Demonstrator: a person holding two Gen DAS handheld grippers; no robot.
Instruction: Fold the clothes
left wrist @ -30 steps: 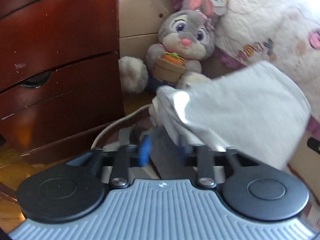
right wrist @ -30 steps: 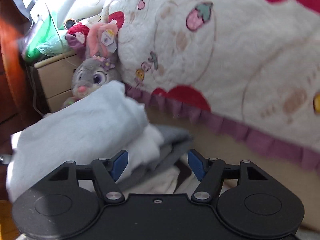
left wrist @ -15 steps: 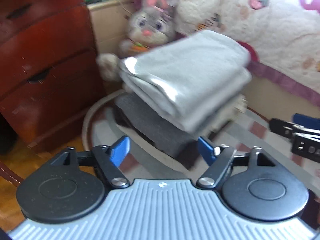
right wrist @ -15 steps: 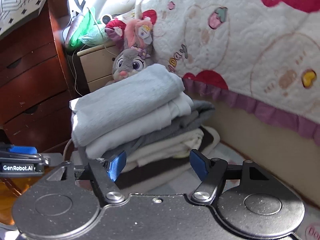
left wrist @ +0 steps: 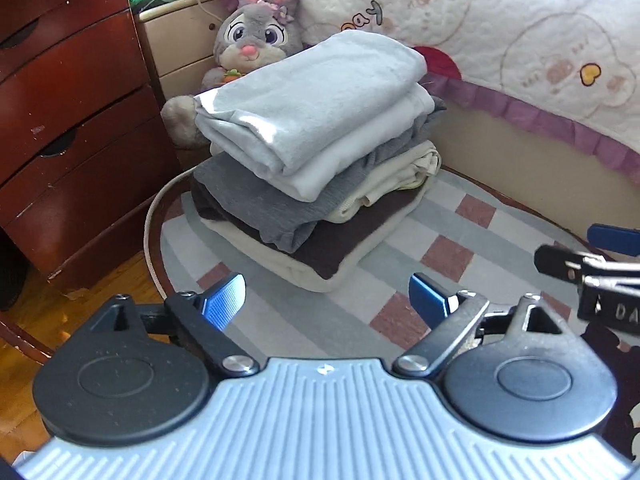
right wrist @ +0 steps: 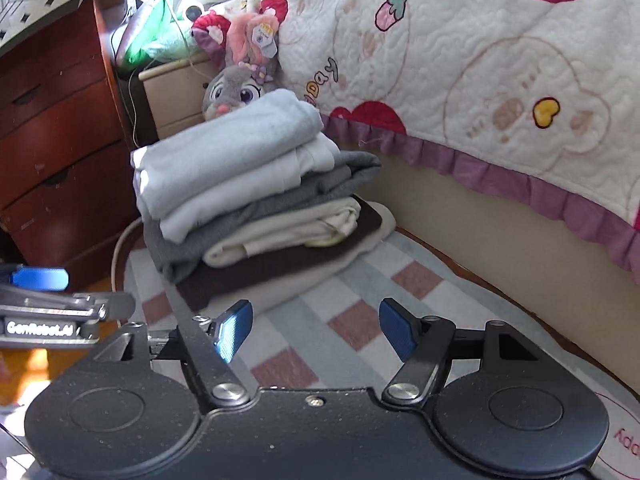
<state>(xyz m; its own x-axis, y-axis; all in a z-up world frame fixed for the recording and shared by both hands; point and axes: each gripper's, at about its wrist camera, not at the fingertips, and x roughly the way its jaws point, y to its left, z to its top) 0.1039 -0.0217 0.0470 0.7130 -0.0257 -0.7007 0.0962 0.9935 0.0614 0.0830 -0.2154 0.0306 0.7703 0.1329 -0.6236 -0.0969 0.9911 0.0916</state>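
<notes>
A stack of folded clothes (left wrist: 316, 176) sits on a checked rug (left wrist: 448, 256), with a pale blue folded garment (left wrist: 312, 100) on top. Below it lie white, grey, cream and dark brown pieces. My left gripper (left wrist: 326, 300) is open and empty, drawn back from the stack's near side. In the right wrist view the same stack (right wrist: 256, 208) stands ahead and to the left, the pale blue garment (right wrist: 228, 144) uppermost. My right gripper (right wrist: 316, 330) is open with nothing between its fingers. Each gripper shows at the edge of the other's view.
A dark wooden chest of drawers (left wrist: 68, 112) stands left of the stack. A grey plush rabbit (left wrist: 252, 40) leans against a cream bedside cabinet (left wrist: 180, 48) behind it. A quilted bed cover (left wrist: 520, 40) with a purple frill hangs at right. Wooden floor (left wrist: 80, 304) lies left of the rug.
The left gripper let go of the pale blue garment, which now rests on top of the stack. Both grippers have pulled back from the stack and stand open.
</notes>
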